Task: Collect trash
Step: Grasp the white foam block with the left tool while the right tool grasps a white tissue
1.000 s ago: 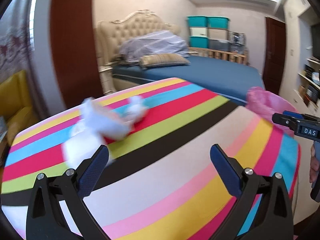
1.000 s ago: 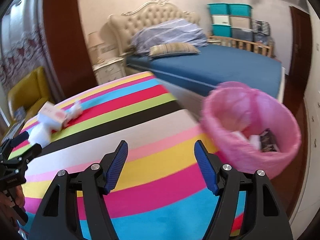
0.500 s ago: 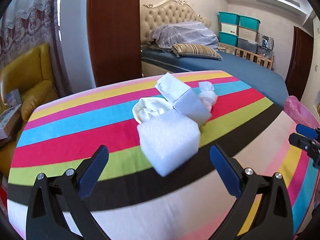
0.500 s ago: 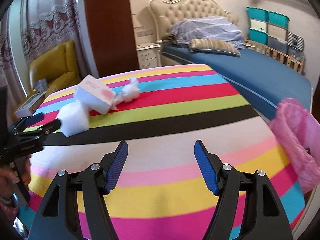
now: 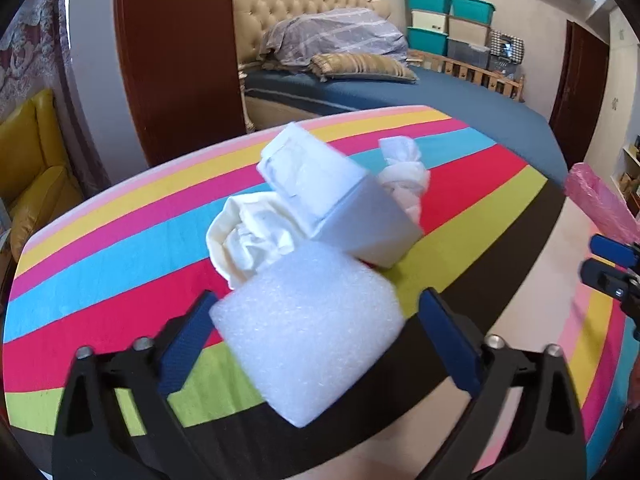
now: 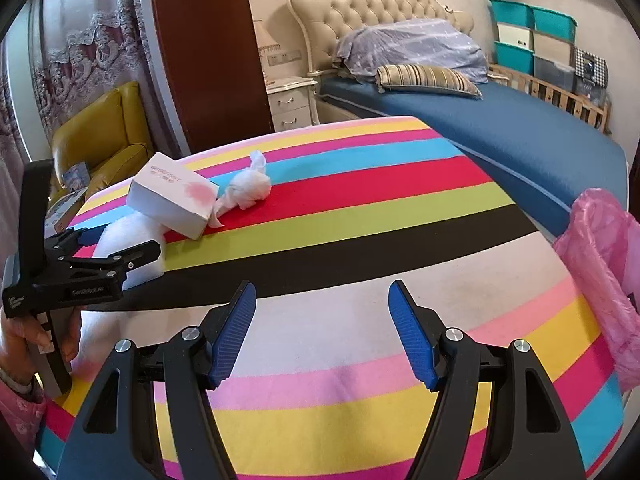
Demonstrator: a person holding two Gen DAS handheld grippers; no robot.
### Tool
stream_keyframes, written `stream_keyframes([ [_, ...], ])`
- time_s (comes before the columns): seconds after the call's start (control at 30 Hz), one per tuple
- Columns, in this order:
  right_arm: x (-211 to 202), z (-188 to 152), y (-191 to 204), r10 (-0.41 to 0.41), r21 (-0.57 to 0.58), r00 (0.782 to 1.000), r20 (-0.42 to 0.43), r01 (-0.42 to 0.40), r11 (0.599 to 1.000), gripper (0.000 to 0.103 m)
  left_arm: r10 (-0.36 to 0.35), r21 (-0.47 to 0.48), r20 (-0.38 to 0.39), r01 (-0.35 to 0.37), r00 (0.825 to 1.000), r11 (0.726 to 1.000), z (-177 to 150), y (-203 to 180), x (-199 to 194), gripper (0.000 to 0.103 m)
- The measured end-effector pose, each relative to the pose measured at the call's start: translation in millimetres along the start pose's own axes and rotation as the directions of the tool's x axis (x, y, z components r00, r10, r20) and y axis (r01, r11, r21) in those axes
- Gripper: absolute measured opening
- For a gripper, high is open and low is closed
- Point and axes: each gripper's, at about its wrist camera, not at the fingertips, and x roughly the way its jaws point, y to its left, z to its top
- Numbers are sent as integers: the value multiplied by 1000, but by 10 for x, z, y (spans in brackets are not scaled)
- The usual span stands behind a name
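White foam block (image 5: 308, 332), white box (image 6: 172, 194) with pink blotch. Rainbow-striped bench (image 6: 360, 208). Pink bag (image 6: 600, 268), yellow armchair (image 6: 104, 136), blue bed (image 6: 500, 120).

The left wrist camera looks steeply down along its fingers, very close to a white foam block (image 5: 308, 332) on the striped tablecloth (image 5: 100, 248). The right wrist camera sits farther back, facing the bed (image 6: 520, 132) at 1 o'clock. Both views share the foam block, the white carton (image 6: 172, 196) and the pink bin liner (image 6: 600, 264).

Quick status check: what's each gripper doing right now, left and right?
Left gripper: jaws closing around the white foam block, which sits between them, not yet clamped.
Right gripper: open, nothing between its fingers, above the striped tablecloth.
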Motion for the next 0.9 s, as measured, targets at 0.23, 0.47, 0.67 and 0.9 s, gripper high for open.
stream_keyframes([
  [0.23,110,52,265,34,-45,999,-11,-35,998,66,23,-24,53,-21,998,999,-295,50,-411,77],
  [0.47,192,96,775,101,-123,995,-15,-102,987,66,96,-122,84,-85,992,989,-647,425,-870,77],
  [0.67,345,114,1115,116,-194,992,-49,-124,973,66,122,-187,110,-100,986,977,-789,662,-1066,77],
  [0.9,595,302,1249,86,-300,994,-62,-101,949,66,110,-227,132,-78,985,971,-784,742,-1085,77],
])
